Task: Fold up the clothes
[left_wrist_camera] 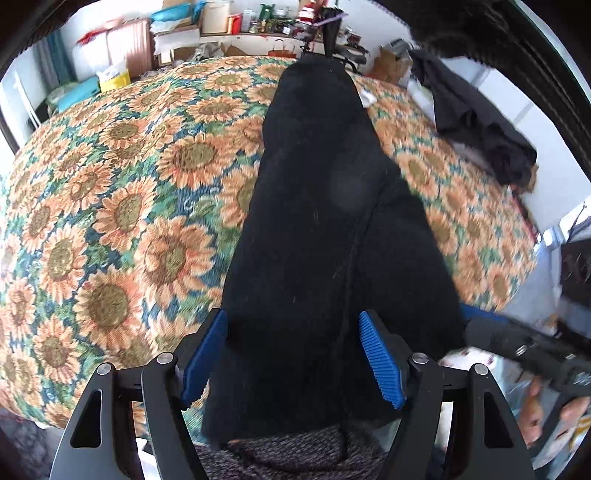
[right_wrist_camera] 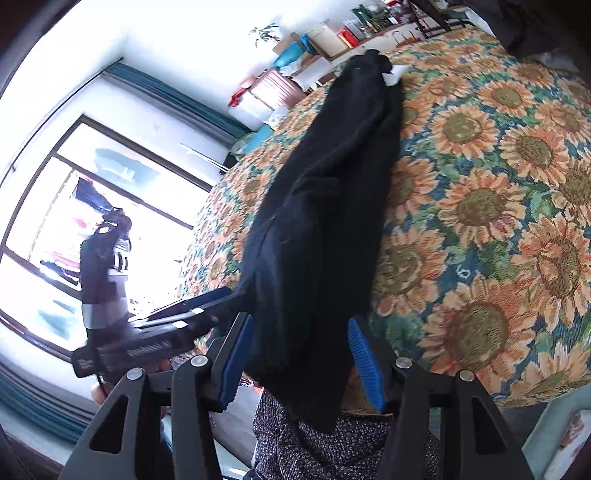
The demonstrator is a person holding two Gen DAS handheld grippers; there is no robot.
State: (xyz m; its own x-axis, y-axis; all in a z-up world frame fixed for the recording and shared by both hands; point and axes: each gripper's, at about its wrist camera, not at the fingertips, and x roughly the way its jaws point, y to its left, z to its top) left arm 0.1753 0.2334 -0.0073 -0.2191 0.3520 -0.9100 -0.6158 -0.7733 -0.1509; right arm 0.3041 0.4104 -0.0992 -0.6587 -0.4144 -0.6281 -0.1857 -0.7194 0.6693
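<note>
Left wrist view shows the left gripper [left_wrist_camera: 293, 360] with its blue pads [left_wrist_camera: 380, 360] spread wide, the long black garment [left_wrist_camera: 325, 206] passing between them without either pad pressing on it. From there the garment stretches lengthwise away across the sunflower bedspread [left_wrist_camera: 122, 192] toward a cluttered shelf [left_wrist_camera: 258, 26]. Another dark garment [left_wrist_camera: 476, 122] lies crumpled near the bed's right edge. Right wrist view shows the right gripper [right_wrist_camera: 301, 363], jaws also apart, the black garment's near end hanging loose between them and over a speckled grey knit [right_wrist_camera: 343, 446] below. To its left the other gripper's body appears against a bright window [right_wrist_camera: 74, 206].
</note>
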